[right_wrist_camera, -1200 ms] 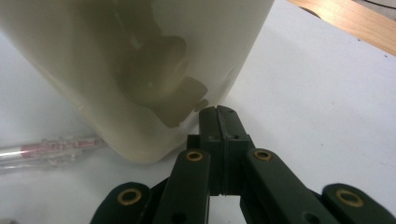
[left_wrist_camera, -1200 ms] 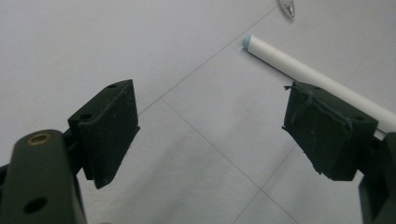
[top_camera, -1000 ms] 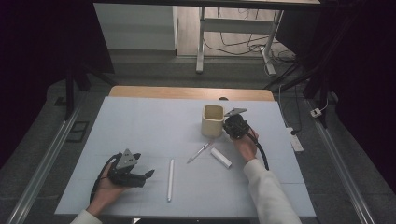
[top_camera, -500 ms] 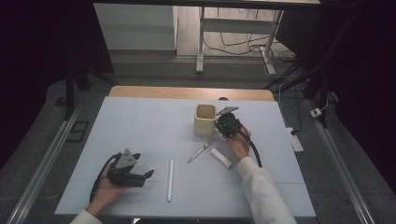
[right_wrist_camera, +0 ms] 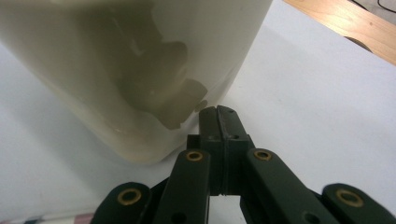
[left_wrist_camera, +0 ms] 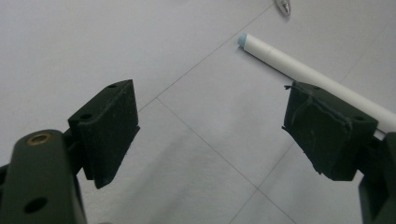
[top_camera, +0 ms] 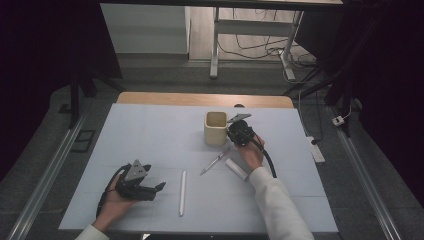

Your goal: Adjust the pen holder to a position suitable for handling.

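The right claw (top_camera: 235,131) sits just right of centre in the high view, its jaws pressed together with nothing between them; in the right gripper view the closed tips (right_wrist_camera: 218,116) lie just beside the lower wall of the cream cup (right_wrist_camera: 140,70), whether touching it or a hair apart cannot be told; the cup (top_camera: 216,128) stands upright on the pale blue worktop (top_camera: 150,135), at centre of the high view, with the claw close against its right side; its glossy wall carries dim reflections but no label or writing that can be read; the left claw (top_camera: 159,187) rests at the lower left of the high view, jaws spread and empty, and in the left gripper view the two pads (left_wrist_camera: 112,126) stand wide over bare worktop; a white marker (left_wrist_camera: 299,70) with a pale blue end runs from upper centre to the right edge of that view, passing behind the right pad; a slim pen (top_camera: 216,161) lies slanted below the cup, a short white tube (top_camera: 236,169) just right of it near the right hand (top_camera: 250,152); no brand or lettering can be made out on any of them.
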A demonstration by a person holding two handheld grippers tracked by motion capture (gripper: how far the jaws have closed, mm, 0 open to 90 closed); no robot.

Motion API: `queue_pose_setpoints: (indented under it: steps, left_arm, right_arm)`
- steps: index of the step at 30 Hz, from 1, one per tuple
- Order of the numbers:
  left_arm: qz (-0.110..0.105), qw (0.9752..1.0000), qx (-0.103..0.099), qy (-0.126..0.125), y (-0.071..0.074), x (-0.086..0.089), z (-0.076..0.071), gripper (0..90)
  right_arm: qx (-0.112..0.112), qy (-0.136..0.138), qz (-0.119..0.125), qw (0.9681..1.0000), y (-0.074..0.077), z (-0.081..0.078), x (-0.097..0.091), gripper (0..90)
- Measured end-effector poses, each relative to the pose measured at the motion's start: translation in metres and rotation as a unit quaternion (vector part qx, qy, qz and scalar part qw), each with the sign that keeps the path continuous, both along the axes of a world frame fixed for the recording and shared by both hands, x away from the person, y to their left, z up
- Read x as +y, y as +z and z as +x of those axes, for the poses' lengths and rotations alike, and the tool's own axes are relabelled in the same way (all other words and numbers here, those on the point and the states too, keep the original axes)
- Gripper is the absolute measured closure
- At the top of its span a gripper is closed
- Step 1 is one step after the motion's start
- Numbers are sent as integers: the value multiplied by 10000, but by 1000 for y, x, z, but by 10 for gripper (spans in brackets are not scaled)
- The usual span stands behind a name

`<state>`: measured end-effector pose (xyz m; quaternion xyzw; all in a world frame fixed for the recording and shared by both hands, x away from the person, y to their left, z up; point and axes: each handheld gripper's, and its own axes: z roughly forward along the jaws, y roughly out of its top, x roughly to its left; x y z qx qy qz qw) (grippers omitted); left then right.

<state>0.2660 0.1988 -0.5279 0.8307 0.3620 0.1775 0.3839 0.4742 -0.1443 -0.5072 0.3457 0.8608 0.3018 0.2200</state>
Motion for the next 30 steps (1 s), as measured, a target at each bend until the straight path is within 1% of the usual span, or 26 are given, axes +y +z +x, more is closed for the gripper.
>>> queue_pose_setpoints:
  steps: [4, 6, 11, 21, 25, 28, 30]
  left_arm:
    - [11, 10000, 11, -5, 0, 0, 0, 174]
    - [23, 10000, 14, -15, 0, 0, 0, 174]
    - [35, 10000, 8, -25, 0, 0, 0, 174]
    - [63, 10000, 23, -53, -1, -1, 0, 174]
    - [80, 9999, 27, -56, -1, -2, 0, 174]
    - [89, 9999, 37, -51, -1, -2, 1, 174]
    - [97, 9999, 39, -49, -2, -2, 1, 173]
  right_arm:
    - [3, 12, -7, 10000, 0, 0, 5, 890]
    - [18, 68, -17, 10000, 0, 0, 7, 890]
    - [-41, 105, -80, 9999, 0, -1, 14, 890]
    - [-23, 87, -57, 9999, -1, 0, 15, 890]
    - [-111, 96, -193, 9997, 0, -1, 17, 890]
    - [-71, 73, -87, 9999, -1, 0, 16, 890]
    - [-81, 71, -86, 9999, -1, 0, 16, 890]
